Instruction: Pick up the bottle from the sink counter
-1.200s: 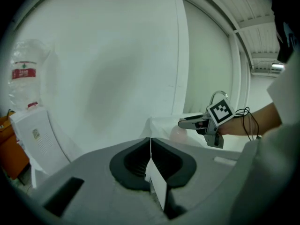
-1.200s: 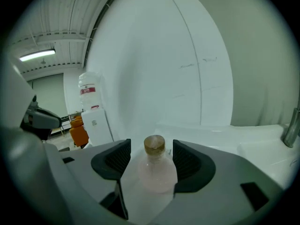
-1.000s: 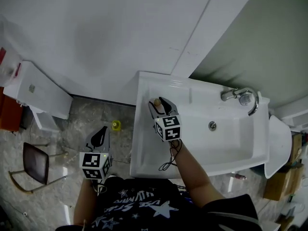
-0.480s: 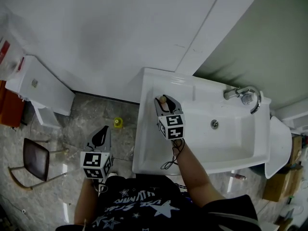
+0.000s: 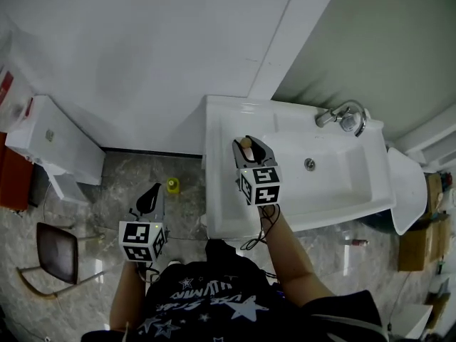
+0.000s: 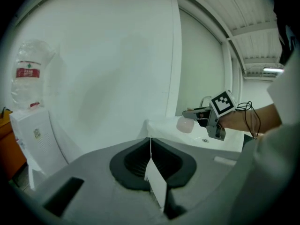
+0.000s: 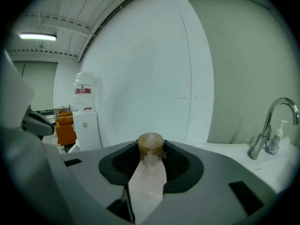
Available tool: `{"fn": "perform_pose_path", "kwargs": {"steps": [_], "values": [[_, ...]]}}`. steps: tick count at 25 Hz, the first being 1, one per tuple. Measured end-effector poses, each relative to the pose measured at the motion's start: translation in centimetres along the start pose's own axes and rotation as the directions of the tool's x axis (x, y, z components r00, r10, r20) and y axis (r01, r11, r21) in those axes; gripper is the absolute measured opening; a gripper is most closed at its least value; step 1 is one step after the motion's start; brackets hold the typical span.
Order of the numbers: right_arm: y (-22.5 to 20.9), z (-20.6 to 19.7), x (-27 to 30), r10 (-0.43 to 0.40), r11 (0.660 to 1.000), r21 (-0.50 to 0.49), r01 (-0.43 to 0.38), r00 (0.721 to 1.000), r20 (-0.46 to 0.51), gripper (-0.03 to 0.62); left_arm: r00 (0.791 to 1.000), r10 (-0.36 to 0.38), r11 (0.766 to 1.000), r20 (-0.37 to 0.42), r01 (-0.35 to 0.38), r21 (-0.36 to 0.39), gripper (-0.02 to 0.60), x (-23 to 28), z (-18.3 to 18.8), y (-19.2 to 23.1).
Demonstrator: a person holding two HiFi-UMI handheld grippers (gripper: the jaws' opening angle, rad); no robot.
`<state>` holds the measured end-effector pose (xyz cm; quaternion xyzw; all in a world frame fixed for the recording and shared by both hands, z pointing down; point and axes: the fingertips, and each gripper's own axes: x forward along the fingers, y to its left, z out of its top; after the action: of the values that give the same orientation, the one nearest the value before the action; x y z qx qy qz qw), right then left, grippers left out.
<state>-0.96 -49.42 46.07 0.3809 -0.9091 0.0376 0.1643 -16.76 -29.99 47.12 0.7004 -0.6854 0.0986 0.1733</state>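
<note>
- The right gripper [image 5: 247, 144] is clamped part-way closed on the small pale-pink translucent bottle with a brown cap [image 7: 150, 149], just above the white sink counter [image 5: 222, 191].
- The left gripper [image 6: 150, 149] is closed and empty.
- The grip seems high, near the cap, so the smooth bottle could swing or slip out.

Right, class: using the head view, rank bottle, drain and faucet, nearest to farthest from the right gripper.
1. Bottle, between the right gripper's jaws.
2. Drain, in the basin, rightward.
3. Faucet, farther right, at the back.
</note>
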Motion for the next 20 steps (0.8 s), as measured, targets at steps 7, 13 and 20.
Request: {"fn": "perform_pose_path", "kwargs": {"steps": [7,13,20], "values": [[2.6,-0.3,-7.6,-0.115,0.992,0.051,0.114,0.993,0.016,0.143,0.993,-0.115,0.993,0.019,0.114,0.034,0.021,-4.3,-1.3,-1.0],[5.8,-1.6,-14.3,-0.207,0.976,0.076,0.205,0.978,0.015,0.143,0.976,-0.217,0.974,0.013,0.215,0.068,0.021,-8.0,-2.8,-1.7],[11.1,-4.0,-21.0,-0.27,0.957,0.11,0.268,0.963,0.002,0.143,0.954,-0.299,0.95,-0.009,0.299,0.094,0.021,-13.0,-5.4,-2.2]]}}
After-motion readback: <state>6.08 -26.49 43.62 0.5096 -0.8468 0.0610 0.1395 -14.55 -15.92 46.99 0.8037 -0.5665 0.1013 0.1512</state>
